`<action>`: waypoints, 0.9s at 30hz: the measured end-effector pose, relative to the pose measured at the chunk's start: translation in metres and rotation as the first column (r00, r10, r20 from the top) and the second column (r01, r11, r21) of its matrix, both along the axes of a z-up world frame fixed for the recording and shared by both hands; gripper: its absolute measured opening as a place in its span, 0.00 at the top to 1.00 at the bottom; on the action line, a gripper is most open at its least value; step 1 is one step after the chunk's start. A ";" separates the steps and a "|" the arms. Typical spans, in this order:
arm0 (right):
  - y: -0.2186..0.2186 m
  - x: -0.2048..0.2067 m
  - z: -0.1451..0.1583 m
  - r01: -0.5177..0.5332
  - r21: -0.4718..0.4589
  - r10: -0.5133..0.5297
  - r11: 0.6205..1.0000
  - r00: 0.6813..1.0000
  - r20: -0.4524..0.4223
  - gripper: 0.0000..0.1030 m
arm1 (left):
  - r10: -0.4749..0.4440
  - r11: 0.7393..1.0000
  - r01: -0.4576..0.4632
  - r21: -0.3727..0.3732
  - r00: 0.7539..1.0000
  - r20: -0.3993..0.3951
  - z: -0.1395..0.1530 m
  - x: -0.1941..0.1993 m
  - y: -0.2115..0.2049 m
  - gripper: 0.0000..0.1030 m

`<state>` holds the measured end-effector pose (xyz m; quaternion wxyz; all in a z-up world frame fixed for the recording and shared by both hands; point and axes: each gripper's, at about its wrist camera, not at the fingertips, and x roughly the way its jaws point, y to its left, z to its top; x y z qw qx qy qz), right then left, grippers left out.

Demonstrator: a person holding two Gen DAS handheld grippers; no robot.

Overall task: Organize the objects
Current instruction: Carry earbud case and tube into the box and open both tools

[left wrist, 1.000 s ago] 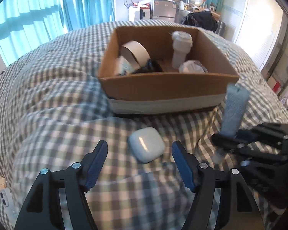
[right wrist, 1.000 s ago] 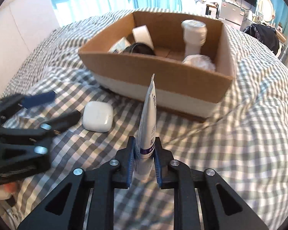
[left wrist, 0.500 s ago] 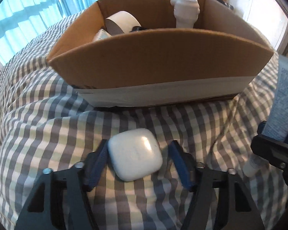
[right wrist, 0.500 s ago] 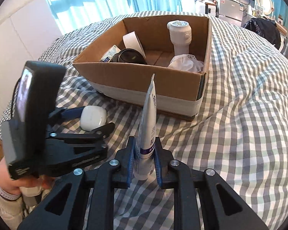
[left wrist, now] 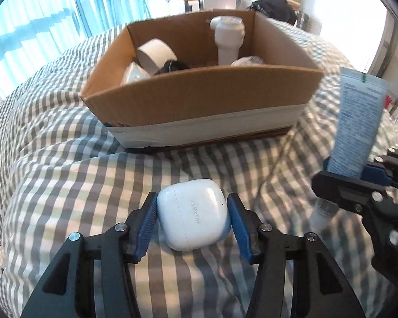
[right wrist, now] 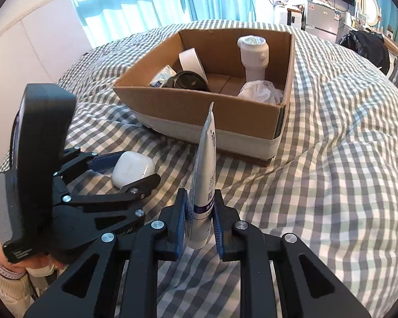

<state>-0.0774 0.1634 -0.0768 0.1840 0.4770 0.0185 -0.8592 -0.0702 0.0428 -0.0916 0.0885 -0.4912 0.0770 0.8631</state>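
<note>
Your left hand-held gripper (left wrist: 192, 216) squeezes the white earbud case (left wrist: 193, 213) on the bed (left wrist: 66, 175), just in front of the cardboard box (left wrist: 199, 98). The case is smooth and round, so it may pop out. Your right hand-held gripper (right wrist: 199, 221) pinches the tube (right wrist: 204, 177) low down; it may tip and bump the box wall

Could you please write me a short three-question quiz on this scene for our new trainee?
1. True or false: the right gripper holds the tube upright, cap down.
2. What is the left gripper shut on? A) tape roll B) earbud case C) bottle
3. Fill in: the box sits on a ____ bedspread.

Key: 1 true; 2 B; 3 checked.
</note>
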 end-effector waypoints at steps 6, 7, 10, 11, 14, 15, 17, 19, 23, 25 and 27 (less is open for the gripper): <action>-0.003 0.015 0.025 -0.004 0.007 0.004 1.000 0.999 -0.052 0.83 | -0.004 1.000 0.004 0.025 1.000 -0.030 0.015 0.023 0.002 0.48; -0.003 0.017 0.029 -0.006 0.007 0.007 1.000 0.998 -0.061 0.83 | -0.004 0.999 0.005 0.034 0.999 -0.038 0.019 0.027 0.001 0.48; -0.006 0.022 0.042 -0.011 0.014 0.012 1.000 0.996 -0.091 0.83 | -0.006 0.999 0.009 0.050 0.998 -0.069 0.033 0.033 -0.006 0.48; -0.007 0.023 0.047 -0.013 0.016 0.015 1.000 0.995 -0.102 0.83 | -0.006 0.999 0.010 0.052 0.997 -0.077 0.037 0.032 -0.009 0.48; -0.010 0.027 0.064 -0.026 0.030 0.030 0.999 0.990 -0.139 0.83 | -0.003 0.998 0.011 0.067 0.993 -0.116 0.060 0.032 -0.010 0.48; -0.011 0.027 0.068 -0.029 0.034 0.034 0.999 0.988 -0.150 0.83 | -0.002 0.997 0.012 0.072 0.992 -0.129 0.066 0.033 -0.011 0.48; -0.012 0.027 0.080 -0.034 0.037 0.040 0.999 0.984 -0.175 0.83 | 0.001 0.997 0.012 0.076 0.987 -0.160 0.080 0.031 -0.013 0.48; -0.011 0.024 0.093 -0.037 0.035 0.043 0.999 0.979 -0.200 0.83 | 0.006 0.997 0.009 0.078 0.982 -0.190 0.094 0.028 -0.013 0.48; -0.010 0.011 0.116 -0.041 0.036 0.049 0.999 0.967 -0.251 0.83 | 0.016 0.997 0.004 0.081 0.970 -0.242 0.118 0.018 -0.014 0.48; -0.010 0.001 0.127 -0.041 0.027 0.047 0.999 0.962 -0.270 0.83 | 0.021 0.996 0.003 0.090 0.965 -0.263 0.129 0.006 -0.014 0.48; -0.008 -0.008 0.137 -0.042 0.022 0.046 0.999 0.957 -0.286 0.83 | 0.022 0.995 0.005 0.096 0.961 -0.275 0.137 -0.005 -0.014 0.48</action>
